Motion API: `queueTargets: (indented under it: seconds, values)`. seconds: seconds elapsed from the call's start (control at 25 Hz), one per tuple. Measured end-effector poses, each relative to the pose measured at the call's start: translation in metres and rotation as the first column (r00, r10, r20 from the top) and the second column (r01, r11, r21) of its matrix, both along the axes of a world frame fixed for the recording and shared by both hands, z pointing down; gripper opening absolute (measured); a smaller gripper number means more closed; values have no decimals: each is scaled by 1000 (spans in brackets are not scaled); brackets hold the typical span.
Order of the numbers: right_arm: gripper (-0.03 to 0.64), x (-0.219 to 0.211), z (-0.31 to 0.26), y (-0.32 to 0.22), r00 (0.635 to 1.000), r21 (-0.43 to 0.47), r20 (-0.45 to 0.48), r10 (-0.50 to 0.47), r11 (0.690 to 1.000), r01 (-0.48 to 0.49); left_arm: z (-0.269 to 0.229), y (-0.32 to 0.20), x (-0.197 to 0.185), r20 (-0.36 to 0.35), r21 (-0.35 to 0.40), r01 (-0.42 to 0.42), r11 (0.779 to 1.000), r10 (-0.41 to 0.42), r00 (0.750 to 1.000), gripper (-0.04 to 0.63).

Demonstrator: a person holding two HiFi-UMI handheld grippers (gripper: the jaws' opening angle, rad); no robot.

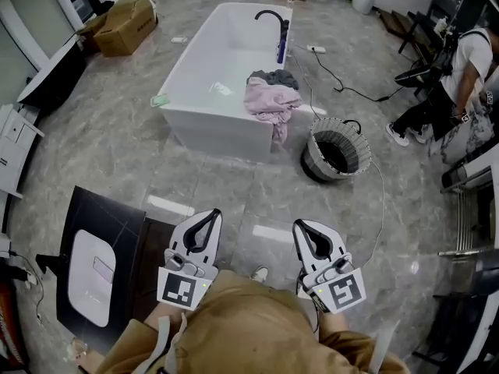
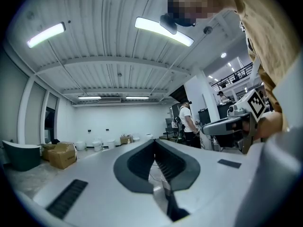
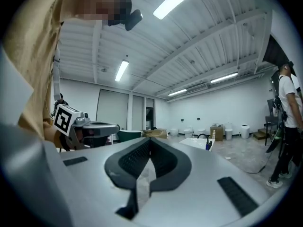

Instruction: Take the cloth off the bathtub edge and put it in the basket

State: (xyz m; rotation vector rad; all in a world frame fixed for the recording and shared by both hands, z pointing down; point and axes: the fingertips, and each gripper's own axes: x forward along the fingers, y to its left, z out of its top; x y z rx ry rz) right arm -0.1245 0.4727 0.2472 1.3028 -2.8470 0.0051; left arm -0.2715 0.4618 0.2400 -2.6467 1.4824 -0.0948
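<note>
The white bathtub [image 1: 204,68] stands on the grey tiled floor [image 1: 234,185], well ahead of the person. A black tap [image 1: 272,20] rises over its far right edge. The cloth [image 1: 270,98], pink with a dark grey piece heaped on top, is draped over the tub's right edge near the near right corner. One end hangs down the outer wall. A small pale green thing [image 1: 160,100] lies on the tub's left edge.

The basket [image 1: 313,160], woven with a dark inside, stands upright on the floor just beside the tub's near right corner, below and to the right of the cloth. A black cable [image 1: 343,86] runs across the floor beyond the basket, and a thin pale cord [image 1: 382,209] loops past the basket's right side. A cardboard box [image 1: 125,23] sits well off by the tub's far left corner. A dark panel [image 1: 101,263] with a white plate on it lies on the floor to the near left. Another person [image 1: 456,84] in a white top crouches at the far right. Open tiles lie between the claws and the tub.

The left claw [image 1: 211,213] and the right claw [image 1: 301,226] are held side by side, close to the person's body, both pointing level toward the tub and well apart from the cloth and basket. In each gripper view the dark pads meet at the tips. Both claws are fully closed, with nothing between the jaws and touching nothing.
</note>
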Motion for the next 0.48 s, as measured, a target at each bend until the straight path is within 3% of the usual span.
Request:
queueTargets:
  seconds: [0.32,0.48]
  values:
    - [3,5,12,-18,998,-3,-70,-3,1000,3,11,-19,-6,-14,-21,35,999,-35,999,6]
    - [4,4,16,-37,997,-20,-76,16,1000,-17,23,-47,0,-33,-31,2,1000,-3,999,6]
